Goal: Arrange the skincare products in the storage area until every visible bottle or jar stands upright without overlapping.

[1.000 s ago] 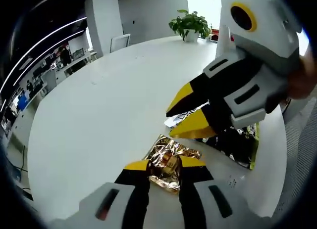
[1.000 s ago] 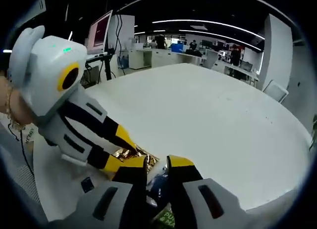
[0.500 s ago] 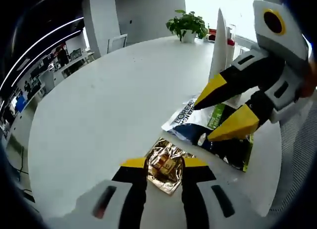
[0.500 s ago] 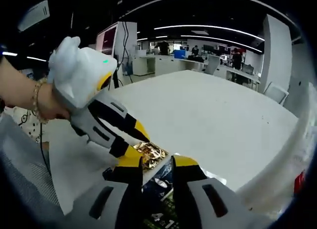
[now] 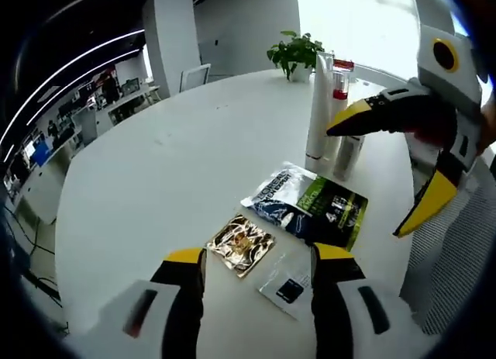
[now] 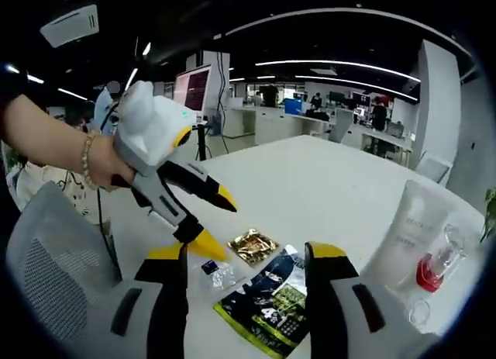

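A white tube (image 5: 319, 107) stands upright at the table's far right, with a red-capped bottle (image 5: 339, 84) behind it and a small clear bottle (image 5: 347, 153) beside it. Flat on the table lie a gold sachet (image 5: 240, 244), a dark blue-and-green sachet (image 5: 306, 210) and a small clear sachet (image 5: 285, 285). My left gripper (image 5: 260, 258) hangs open above the gold sachet, holding nothing. My right gripper (image 5: 366, 182) is open too, raised over the dark sachet's right end. In the right gripper view I see the right gripper (image 6: 246, 254), left gripper (image 6: 221, 223), gold sachet (image 6: 252, 246), dark sachet (image 6: 271, 305) and tube (image 6: 411, 231).
The round white table (image 5: 170, 157) stretches wide and bare to the left. A potted plant (image 5: 298, 53) sits at its far edge. A grey mesh chair (image 6: 46, 250) stands by the near edge, beside a person's arm (image 6: 46, 146). Office desks fill the background.
Both grippers have opened wide and pulled up and back from the sachets. The gold and dark sachets now lie free on the table. The upright tube and bottles have come into view.
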